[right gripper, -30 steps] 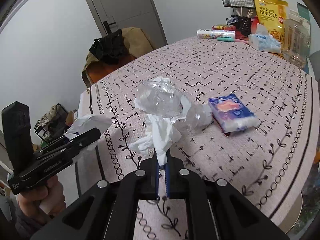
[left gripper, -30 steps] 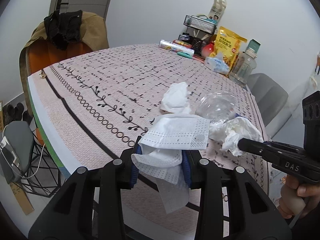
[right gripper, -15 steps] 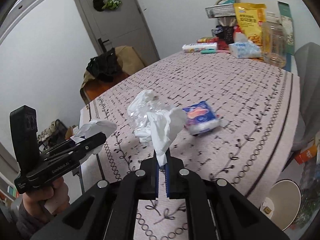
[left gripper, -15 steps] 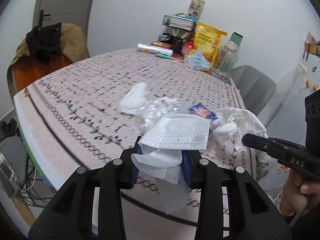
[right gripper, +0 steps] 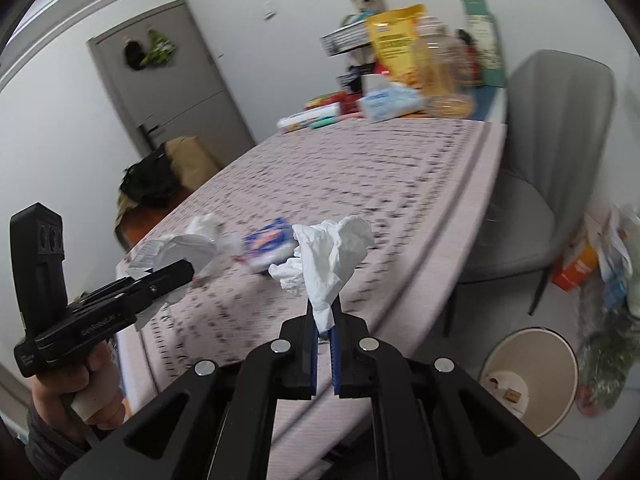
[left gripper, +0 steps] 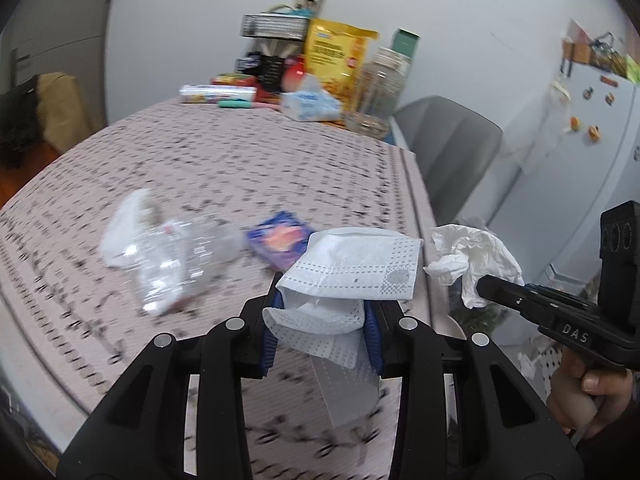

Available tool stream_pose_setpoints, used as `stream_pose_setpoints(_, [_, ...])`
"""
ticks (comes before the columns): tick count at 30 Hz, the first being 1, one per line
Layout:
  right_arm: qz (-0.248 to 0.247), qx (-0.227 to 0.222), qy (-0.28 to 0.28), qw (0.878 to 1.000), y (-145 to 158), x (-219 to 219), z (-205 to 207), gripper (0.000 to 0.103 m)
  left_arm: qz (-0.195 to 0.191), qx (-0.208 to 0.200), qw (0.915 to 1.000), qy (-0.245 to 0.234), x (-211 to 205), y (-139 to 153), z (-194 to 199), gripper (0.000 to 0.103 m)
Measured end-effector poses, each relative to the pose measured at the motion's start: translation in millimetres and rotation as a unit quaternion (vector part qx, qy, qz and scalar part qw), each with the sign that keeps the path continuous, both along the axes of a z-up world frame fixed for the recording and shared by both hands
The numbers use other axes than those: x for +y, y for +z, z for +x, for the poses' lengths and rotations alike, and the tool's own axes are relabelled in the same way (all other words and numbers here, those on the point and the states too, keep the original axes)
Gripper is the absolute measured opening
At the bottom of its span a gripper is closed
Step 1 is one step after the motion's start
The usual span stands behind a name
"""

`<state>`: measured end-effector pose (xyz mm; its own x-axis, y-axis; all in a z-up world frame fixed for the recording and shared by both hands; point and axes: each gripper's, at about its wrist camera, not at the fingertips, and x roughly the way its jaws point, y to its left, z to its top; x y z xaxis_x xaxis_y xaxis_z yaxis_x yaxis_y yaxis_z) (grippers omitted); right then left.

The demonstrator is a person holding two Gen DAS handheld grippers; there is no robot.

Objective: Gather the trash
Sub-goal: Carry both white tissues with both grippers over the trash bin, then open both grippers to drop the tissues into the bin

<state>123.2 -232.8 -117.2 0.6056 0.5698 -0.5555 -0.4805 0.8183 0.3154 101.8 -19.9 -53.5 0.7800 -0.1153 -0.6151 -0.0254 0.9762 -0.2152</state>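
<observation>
Now left gripper jaws clamped on paper towel, right gripper jaws pinching crumpled tissue

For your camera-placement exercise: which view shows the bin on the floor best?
The right wrist view. The bin sits on the floor beside the table, its open top and some scraps inside visible. In the left wrist view I cannot make the bin out; the right gripper and its tissue cover that side.
</observation>
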Motion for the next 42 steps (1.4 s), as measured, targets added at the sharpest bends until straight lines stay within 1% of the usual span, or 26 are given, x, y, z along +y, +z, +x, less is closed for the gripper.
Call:
stream_pose_setpoints(6, [0.013, 0.014, -0.059, 0.998, -14.8, -49.6, 16.7, 0.006, 0.001, 0.011, 0.9988, -0.047, -40.6, 2.7, 34.0, 0.036])
stream_pose_setpoints(15, [0.034, 0.036, -0.138, 0.989, -42.7, -120.5, 38.5, 0.009, 0.016, 0.033, 0.9933, -0.110, -102.4, 0.0, 82.4, 0.035])
stream_pose_setpoints(19, [0.040, 0.052, -0.166, 0.984, -63.0, -150.9, 48.0, 0.009, 0.017, 0.053, 0.9893, -0.135, -133.9, -10.8, 106.0, 0.035])
stream_pose_setpoints(22, [0.032, 0.069, -0.194, 0.978, -87.2, -172.9, 61.7, 0.009, 0.019, 0.068, 0.9865, -0.148, -155.3, -19.6, 119.3, 0.035])
stream_pose_setpoints(25, [0.031, 0.082, -0.201, 0.976, -105.5, -187.1, 72.7, 0.009, 0.019, 0.083, 0.9837, -0.159, -175.7, -29.0, 131.0, 0.035])
stream_pose_setpoints(26, [0.031, 0.094, -0.200, 0.975, -114.7, -192.4, 78.7, 0.010, 0.019, 0.087, 0.9830, -0.161, -181.1, -31.7, 134.1, 0.035])
stream_pose_setpoints(27, [0.037, 0.106, -0.202, 0.973, -123.7, -198.3, 83.8, 0.018, 0.019, 0.091, 0.9823, -0.163, -186.3, -33.9, 137.3, 0.035])
stream_pose_setpoints(28, [0.042, 0.111, -0.206, 0.971, -128.8, -201.9, 86.7, 0.037, 0.020, 0.095, 0.9814, -0.166, -192.5, -36.2, 140.3, 0.035])
stream_pose_setpoints(30, [0.057, 0.121, -0.212, 0.968, -139.5, -212.9, 87.2, 0.050, 0.025, 0.100, 0.9794, -0.173, -204.4, -40.1, 145.0, 0.035])
stream_pose_setpoints(32, [0.063, 0.125, -0.215, 0.966, -145.9, -221.5, 84.1, 0.051, 0.028, 0.107, 0.9773, -0.181, -214.7, -44.3, 151.4, 0.035])
stream_pose_setpoints(34, [0.067, 0.127, -0.226, 0.963, -149.8, -231.4, 77.4, 0.054, 0.027, 0.118, 0.9747, -0.188, -227.0, -51.3, 157.7, 0.035])
stream_pose_setpoints(36, [0.066, 0.127, -0.237, 0.961, -151.1, -241.0, 71.4, 0.055, 0.028, 0.124, 0.9727, -0.194, -236.8, -56.2, 161.5, 0.035])
stream_pose_setpoints(38, [0.067, 0.124, -0.252, 0.957, -151.0, -254.9, 64.5, 0.056, 0.030, 0.132, 0.9694, -0.204, -250.9, -63.6, 165.7, 0.035])
stream_pose_setpoints(40, [0.068, 0.120, -0.267, 0.954, -148.9, -267.9, 56.8, 0.060, 0.032, 0.139, 0.9667, -0.212, -261.9, -69.8, 169.0, 0.035])
stream_pose_setpoints(42, [0.070, 0.114, -0.284, 0.950, -144.2, -284.2, 47.8, 0.061, 0.033, 0.148, 0.9633, -0.222, -274.2, -76.7, 171.8, 0.036])
